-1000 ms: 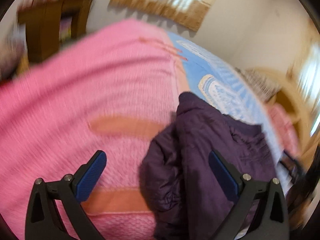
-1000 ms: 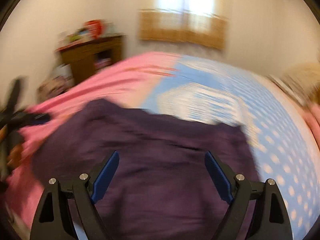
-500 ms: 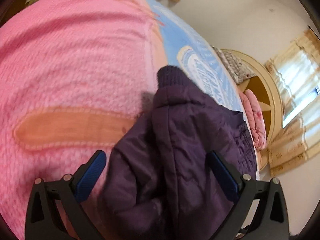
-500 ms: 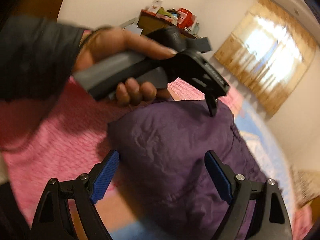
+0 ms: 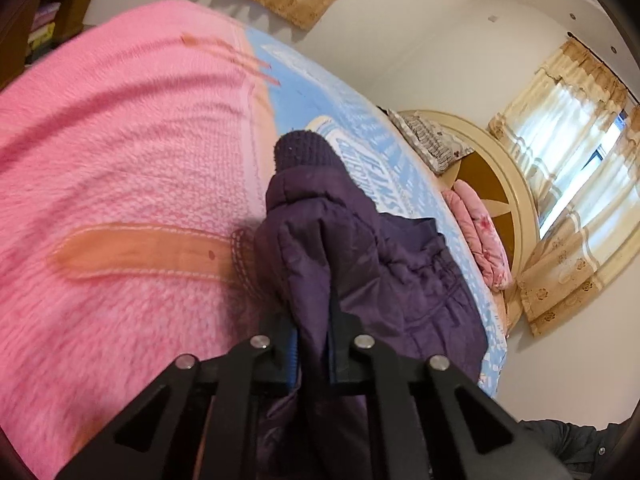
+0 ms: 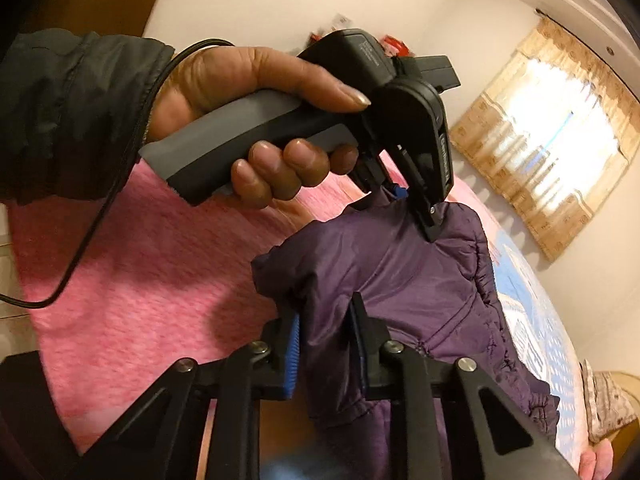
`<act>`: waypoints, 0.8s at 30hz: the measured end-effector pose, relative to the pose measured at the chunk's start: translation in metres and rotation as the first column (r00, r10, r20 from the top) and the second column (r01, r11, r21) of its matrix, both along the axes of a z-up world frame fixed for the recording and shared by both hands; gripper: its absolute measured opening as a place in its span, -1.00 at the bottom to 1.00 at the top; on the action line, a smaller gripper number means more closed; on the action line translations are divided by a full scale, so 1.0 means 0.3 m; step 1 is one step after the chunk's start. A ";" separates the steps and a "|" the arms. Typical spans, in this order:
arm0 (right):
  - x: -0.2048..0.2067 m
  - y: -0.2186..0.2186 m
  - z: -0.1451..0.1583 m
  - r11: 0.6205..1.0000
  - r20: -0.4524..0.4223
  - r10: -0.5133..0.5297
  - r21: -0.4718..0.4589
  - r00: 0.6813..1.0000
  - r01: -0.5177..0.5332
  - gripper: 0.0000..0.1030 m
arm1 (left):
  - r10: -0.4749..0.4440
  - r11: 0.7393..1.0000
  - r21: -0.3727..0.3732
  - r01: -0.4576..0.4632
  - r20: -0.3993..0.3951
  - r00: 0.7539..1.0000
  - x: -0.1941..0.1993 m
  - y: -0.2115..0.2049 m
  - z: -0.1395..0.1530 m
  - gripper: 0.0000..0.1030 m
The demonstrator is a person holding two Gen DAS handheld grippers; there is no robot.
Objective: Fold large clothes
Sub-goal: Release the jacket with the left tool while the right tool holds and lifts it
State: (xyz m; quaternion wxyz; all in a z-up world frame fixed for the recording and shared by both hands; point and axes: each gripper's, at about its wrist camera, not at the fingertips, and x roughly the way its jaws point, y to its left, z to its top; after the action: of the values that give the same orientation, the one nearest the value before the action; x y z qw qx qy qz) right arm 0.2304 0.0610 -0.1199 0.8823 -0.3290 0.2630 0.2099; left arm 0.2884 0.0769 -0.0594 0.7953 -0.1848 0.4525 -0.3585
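A dark purple padded jacket (image 5: 380,264) lies crumpled on a bed, where a pink blanket (image 5: 120,140) meets a blue printed sheet (image 5: 360,128). Its knitted cuff (image 5: 304,148) points away from me. My left gripper (image 5: 314,320) is shut on a ridge of the jacket's fabric. The right wrist view shows that same left gripper (image 6: 420,208), held by a hand (image 6: 248,80), pinching the jacket (image 6: 420,280) at its far top edge. My right gripper (image 6: 324,320) is closing its jaws on a nearer fold of the jacket, and the pads press the fabric.
A round cream headboard (image 5: 500,168) with a grey pillow (image 5: 428,140) and a folded pink quilt (image 5: 480,232) stands at the bed's far end. A dark wooden cabinet (image 5: 40,20) is beyond the blanket. A black cable (image 6: 92,232) hangs from the left hand's sleeve.
Both grippers stood wide open over the jacket before; now each has closed on a fold of it. The right gripper swung round to the jacket's edge below the left one.
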 end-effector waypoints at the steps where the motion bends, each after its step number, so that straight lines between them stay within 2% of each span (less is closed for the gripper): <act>1: -0.022 0.007 0.020 1.000 0.000 0.016 0.026 1.000 -0.016 -0.59 | 0.010 1.000 -0.002 -0.010 0.002 1.000 -0.016 0.016 0.021 -0.81; 4: -0.086 0.024 0.097 0.988 0.013 0.074 0.136 0.997 -0.075 -0.60 | 0.054 0.998 -0.016 -0.054 -0.013 0.998 -0.081 0.105 0.105 -0.81; 6: -0.122 0.015 0.167 0.966 0.026 0.109 0.234 0.994 -0.112 -0.61 | 0.081 0.995 -0.046 -0.083 -0.037 0.996 -0.095 0.142 0.144 -0.81; 9: -0.162 -0.055 0.269 0.917 0.055 0.130 0.374 0.990 -0.141 -0.64 | 0.096 0.994 -0.051 -0.097 -0.023 0.995 -0.111 0.114 0.253 -0.71; 10: -0.170 -0.092 0.298 0.898 0.059 0.124 0.418 0.991 -0.137 -0.65 | 0.089 0.995 -0.052 -0.089 -0.013 0.996 -0.110 0.079 0.290 -0.59; 11: -0.179 -0.144 0.329 0.878 0.066 0.106 0.463 0.992 -0.125 -0.66 | 0.085 0.995 -0.052 -0.085 0.004 0.996 -0.104 0.037 0.322 -0.51; 12: -0.188 -0.186 0.346 0.862 0.071 0.091 0.494 0.993 -0.114 -0.67 | 0.077 0.995 -0.064 -0.075 0.022 0.997 -0.092 -0.028 0.365 -0.35; 13: -0.201 -0.238 0.360 0.845 0.068 0.072 0.526 0.995 -0.096 -0.69 | 0.054 0.995 -0.080 -0.052 0.022 0.998 -0.080 -0.076 0.388 -0.04; 14: -0.236 -0.306 0.367 0.826 0.060 0.044 0.559 0.997 -0.070 -0.70 | 0.030 0.995 -0.093 -0.029 0.020 0.999 -0.067 -0.107 0.403 0.14; 16: -0.268 -0.410 0.361 0.797 0.027 0.000 0.603 1.000 -0.017 -0.71 | 0.005 0.991 -0.132 0.000 0.035 0.999 -0.032 -0.240 0.443 0.70; 18: -0.304 -0.517 0.338 0.763 -0.019 -0.059 0.644 0.998 0.057 -0.71 | -0.024 0.986 -0.162 0.029 0.037 0.999 0.011 -0.383 0.462 0.99; 20: -0.306 -0.620 0.294 0.718 -0.087 -0.100 0.683 0.991 0.133 -0.71 | -0.082 0.970 -0.223 0.097 0.078 0.994 0.044 -0.540 0.474 1.00; 22: -0.320 -0.699 0.243 0.681 -0.138 -0.132 0.707 0.982 0.191 -0.71 | -0.141 0.970 -0.180 0.164 0.136 0.981 0.064 -0.698 0.479 1.00; 24: -0.353 -0.774 0.191 0.654 -0.157 -0.177 0.719 0.972 0.236 -0.71 | -0.179 0.976 -0.080 0.200 0.221 0.959 0.082 -0.876 0.423 1.00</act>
State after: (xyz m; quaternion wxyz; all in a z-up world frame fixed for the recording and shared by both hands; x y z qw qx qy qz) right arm 0.1244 -0.1714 -0.0626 0.9476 0.0918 0.2246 0.2079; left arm 0.3132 -0.1858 0.0675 0.7906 -0.1415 0.3615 -0.4735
